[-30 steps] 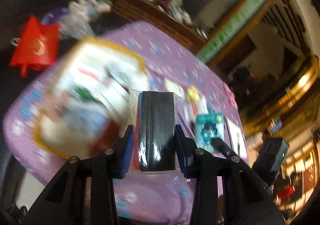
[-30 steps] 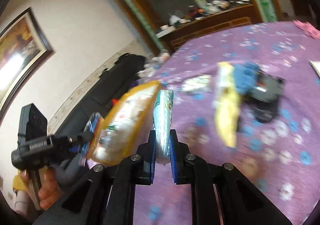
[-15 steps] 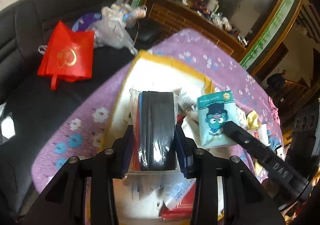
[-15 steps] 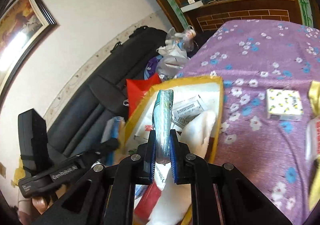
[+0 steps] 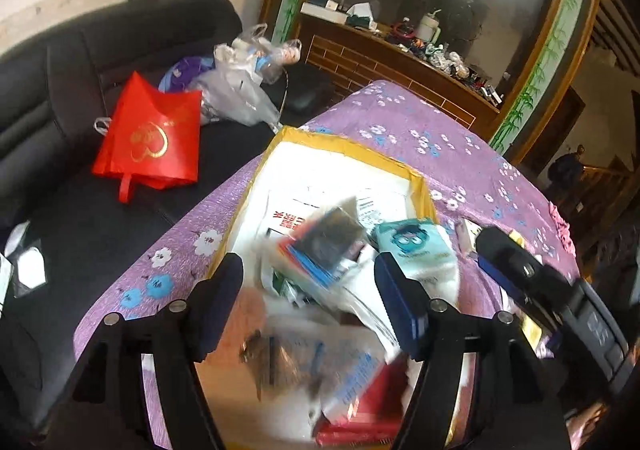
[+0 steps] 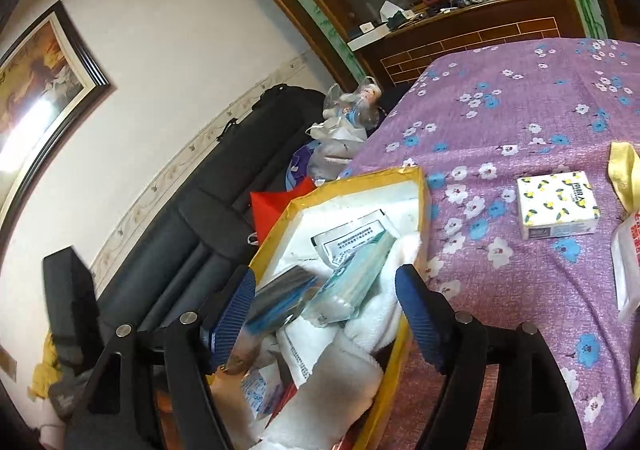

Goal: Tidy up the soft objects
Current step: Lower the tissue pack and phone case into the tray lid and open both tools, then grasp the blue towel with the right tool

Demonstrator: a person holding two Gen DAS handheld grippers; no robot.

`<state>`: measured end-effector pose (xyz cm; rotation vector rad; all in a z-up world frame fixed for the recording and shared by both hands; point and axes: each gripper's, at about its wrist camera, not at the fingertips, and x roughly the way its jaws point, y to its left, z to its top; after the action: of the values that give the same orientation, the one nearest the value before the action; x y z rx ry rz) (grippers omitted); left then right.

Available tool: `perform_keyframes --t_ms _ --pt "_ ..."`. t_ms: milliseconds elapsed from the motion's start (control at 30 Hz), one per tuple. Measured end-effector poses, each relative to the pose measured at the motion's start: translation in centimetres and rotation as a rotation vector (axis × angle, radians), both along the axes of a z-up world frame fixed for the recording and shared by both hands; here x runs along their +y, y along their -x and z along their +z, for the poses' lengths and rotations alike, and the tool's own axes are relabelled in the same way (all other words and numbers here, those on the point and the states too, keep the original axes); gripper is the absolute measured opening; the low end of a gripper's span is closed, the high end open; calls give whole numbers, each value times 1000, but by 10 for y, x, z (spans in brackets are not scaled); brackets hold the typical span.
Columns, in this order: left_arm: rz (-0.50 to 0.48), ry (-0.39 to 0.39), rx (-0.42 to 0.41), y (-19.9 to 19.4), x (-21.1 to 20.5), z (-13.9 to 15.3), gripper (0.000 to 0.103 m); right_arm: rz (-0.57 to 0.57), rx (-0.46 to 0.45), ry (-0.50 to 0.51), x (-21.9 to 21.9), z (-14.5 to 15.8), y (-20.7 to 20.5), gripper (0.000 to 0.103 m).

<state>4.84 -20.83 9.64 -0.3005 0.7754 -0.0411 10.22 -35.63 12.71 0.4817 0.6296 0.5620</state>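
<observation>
A white box with a yellow-taped rim stands at the edge of the purple flowered tablecloth. My left gripper hangs over it and its jaws are opening. The black packet in clear wrap lies blurred and free below them. My right gripper is opening too. The teal tissue pack rests loose on a white towel inside the box, and no pad presses on it.
A lemon-print tissue pack and a yellow item lie on the cloth to the right. Left of the table is a black sofa with a red bag and plastic bags. A wooden cabinet stands behind.
Both grippers went from shut to wide open. The black packet left the left jaws and the teal pack left the right jaws, and both dropped into the box. The left gripper sank toward the box.
</observation>
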Motion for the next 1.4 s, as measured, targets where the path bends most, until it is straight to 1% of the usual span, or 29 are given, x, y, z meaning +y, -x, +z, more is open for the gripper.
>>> perform_keyframes --t_ms 67,167,233,300,367,467,567,633,733,800,867,933,967,1000,1067,1167,1200,1233,1400 --pt "-4 11 -15 10 -3 3 68 -9 -12 7 -1 1 2 74" --pt "-8 41 -26 29 -10 6 67 3 8 -2 -10 0 6 74" --pt "-1 54 -71 46 -16 13 67 1 24 -35 -31 -4 10 74" --pt "-16 42 -118 60 -27 21 67 -12 37 -69 -51 -11 13 75" --pt "-32 53 -137 66 -38 26 67 0 45 -59 -72 -12 29 75" --pt "-92 103 -121 65 -60 28 67 11 51 -29 -103 -14 48 75" --pt "-173 121 -85 62 -86 25 67 -10 76 -32 -149 -14 67 76" --pt "-243 124 -47 59 -103 21 67 -55 66 8 -176 -6 76 75" --pt "-325 77 -6 57 -126 19 67 -165 12 142 -212 17 77 75" --pt "-362 73 13 56 -136 18 67 -171 16 191 -228 31 67 75" --pt "-386 95 31 57 -142 18 67 -145 43 257 -237 40 46 75" --pt "-395 113 46 56 -146 16 67 -118 87 318 -239 39 19 75" --pt "-394 111 48 58 -147 15 67 -119 102 333 -240 37 11 74" --pt "-389 105 49 58 -148 14 67 -127 115 336 -243 34 3 74" --pt "-369 90 47 58 -147 14 67 -132 117 305 -245 31 -2 73" --pt "-320 22 31 57 -150 13 67 -119 94 239 -245 26 0 73" --pt "-309 -16 22 56 -153 13 67 -116 90 240 -244 25 0 73" --pt "-306 -38 17 55 -156 14 67 -124 80 247 -245 24 2 73" --pt "-313 -121 3 51 -178 17 67 -158 83 245 -245 11 3 73"
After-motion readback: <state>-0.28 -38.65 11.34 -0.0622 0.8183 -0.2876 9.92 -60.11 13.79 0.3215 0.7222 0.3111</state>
